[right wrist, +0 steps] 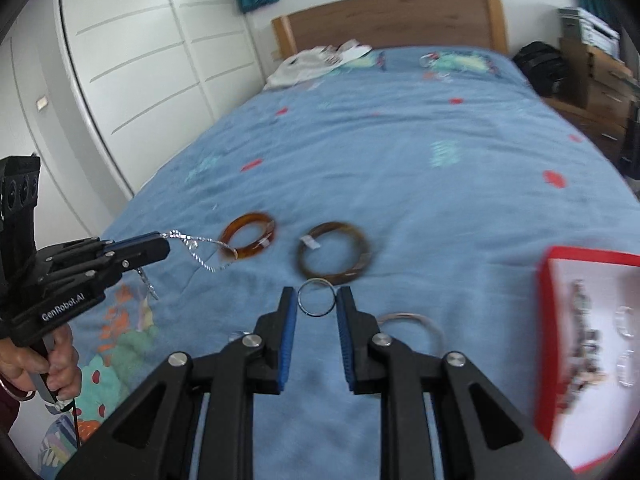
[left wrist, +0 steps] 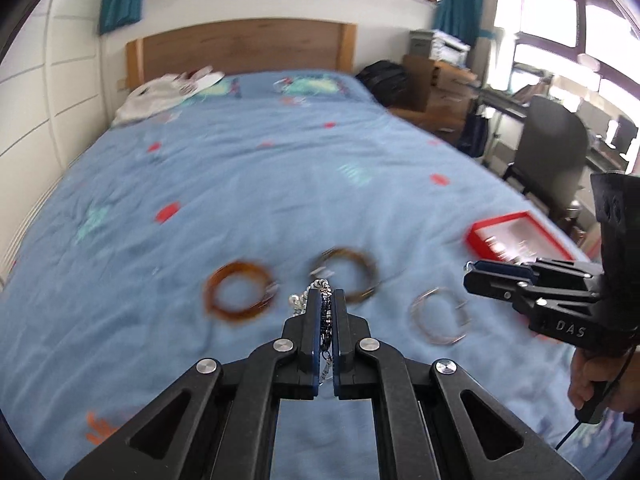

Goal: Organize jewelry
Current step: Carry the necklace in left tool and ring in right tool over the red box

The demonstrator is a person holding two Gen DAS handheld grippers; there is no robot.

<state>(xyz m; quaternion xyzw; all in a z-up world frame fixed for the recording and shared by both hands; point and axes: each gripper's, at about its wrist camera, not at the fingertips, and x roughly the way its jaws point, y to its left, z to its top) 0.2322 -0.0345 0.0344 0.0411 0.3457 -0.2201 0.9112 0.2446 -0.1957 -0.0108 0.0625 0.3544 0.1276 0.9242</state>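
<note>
Silver twisted chain [right wrist: 200, 248] dangles from left gripper [right wrist: 162, 246].

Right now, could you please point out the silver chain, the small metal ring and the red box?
silver chain [right wrist: 192, 242]: right wrist view, its twisted middle stretch.
small metal ring [right wrist: 317, 297]: right wrist view, its near rim.
red box [right wrist: 545, 312]: right wrist view, its left wall.
</note>
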